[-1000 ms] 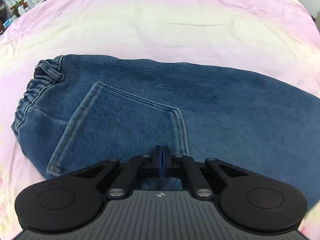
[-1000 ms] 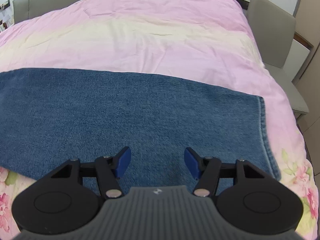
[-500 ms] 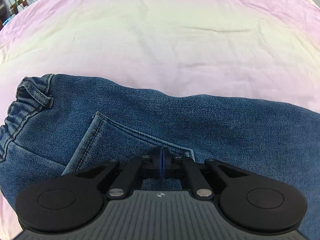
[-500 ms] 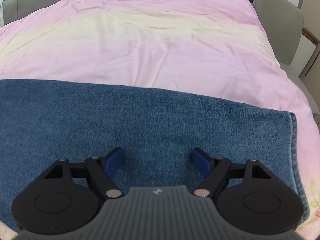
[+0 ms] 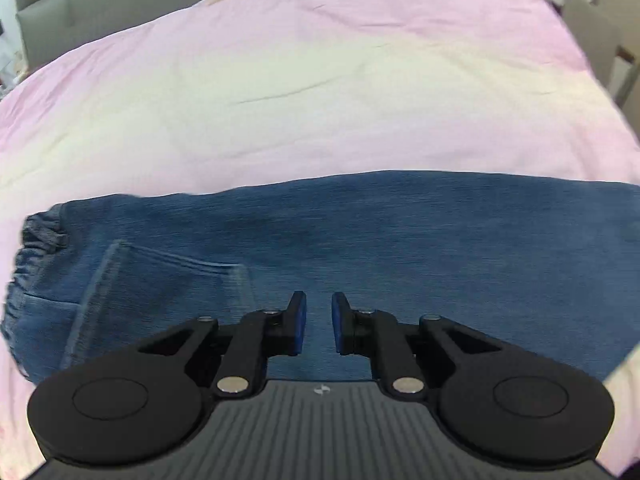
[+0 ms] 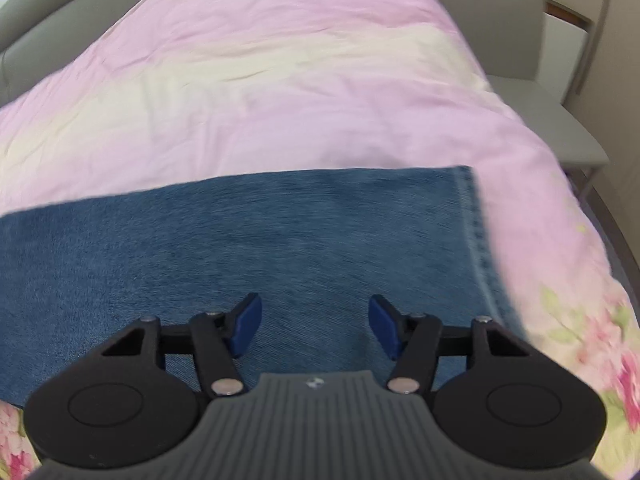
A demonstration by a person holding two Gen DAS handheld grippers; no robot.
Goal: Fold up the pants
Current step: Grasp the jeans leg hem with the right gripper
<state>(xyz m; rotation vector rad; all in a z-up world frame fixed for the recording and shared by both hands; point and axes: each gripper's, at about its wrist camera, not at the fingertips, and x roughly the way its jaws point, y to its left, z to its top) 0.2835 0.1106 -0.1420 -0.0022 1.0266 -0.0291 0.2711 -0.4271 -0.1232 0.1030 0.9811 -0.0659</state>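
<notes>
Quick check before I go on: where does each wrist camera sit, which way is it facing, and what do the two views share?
Left wrist: rides the left gripper, angled down over the jeans at the waistband end; jaws slightly apart, nothing between.
Right wrist: rides the right gripper, angled down over the hem end; jaws open, empty.
Shared: the same jeans lying on the pink bedspread, grey headboard beyond.

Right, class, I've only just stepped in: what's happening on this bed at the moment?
A person is folding a pair of blue jeans laid flat across a pink bedspread, working with hand-held tongs in each hand. The left tongs hover over the seat, beside the back pocket near the waistband; their jaws have just been opening, nothing between them. The right tongs hang open above the leg near the hem, having just narrowed a little, gripping nothing.
</notes>
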